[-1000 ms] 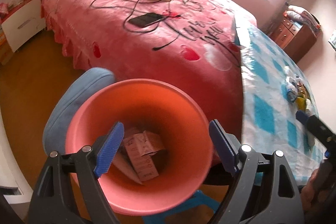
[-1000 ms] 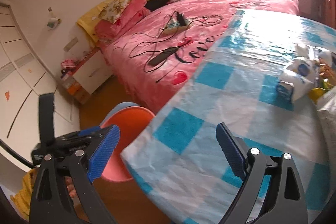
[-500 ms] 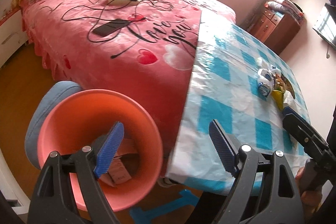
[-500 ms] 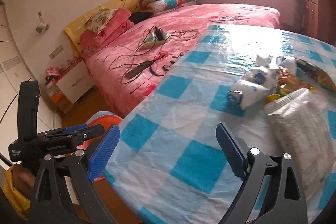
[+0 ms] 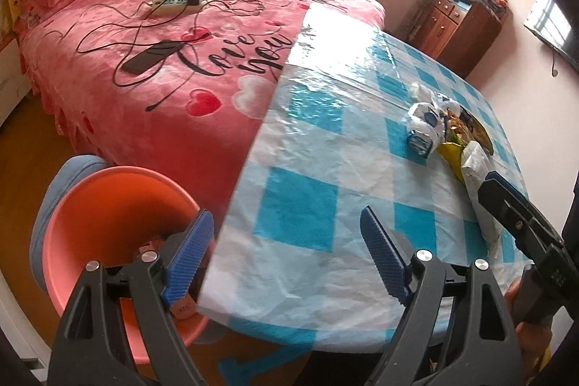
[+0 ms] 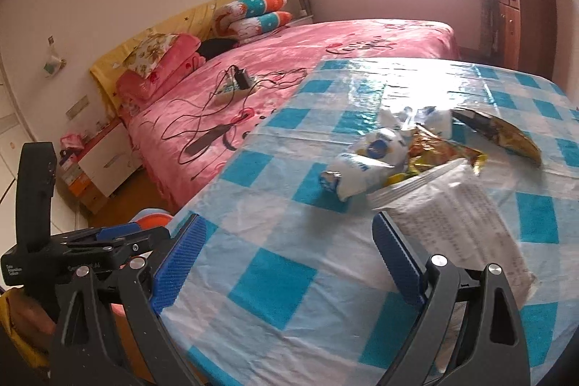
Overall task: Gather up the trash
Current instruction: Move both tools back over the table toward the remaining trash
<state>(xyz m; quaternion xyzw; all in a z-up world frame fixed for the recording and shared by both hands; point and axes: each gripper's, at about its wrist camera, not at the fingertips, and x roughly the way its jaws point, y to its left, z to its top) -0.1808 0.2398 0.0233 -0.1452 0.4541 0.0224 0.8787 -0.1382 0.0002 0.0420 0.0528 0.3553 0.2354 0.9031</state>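
Wrappers (image 6: 394, 151) are heaped mid-table (image 6: 275, 281) | bucket (image 5: 108, 205) is set beside table edge | left gripper (image 5: 286, 259) is spread, empty | right gripper (image 6: 289, 263) is spread, empty

Home bedroom — bed (image 5: 188, 35), pillows (image 6: 253, 13).

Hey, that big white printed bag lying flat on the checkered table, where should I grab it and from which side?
Probably take the white printed bag by its open, raised mouth edge, which faces the other wrappers. The rest lies flat against the table, offering no edge. Come in low from the near side with the open right hand-held gripper.
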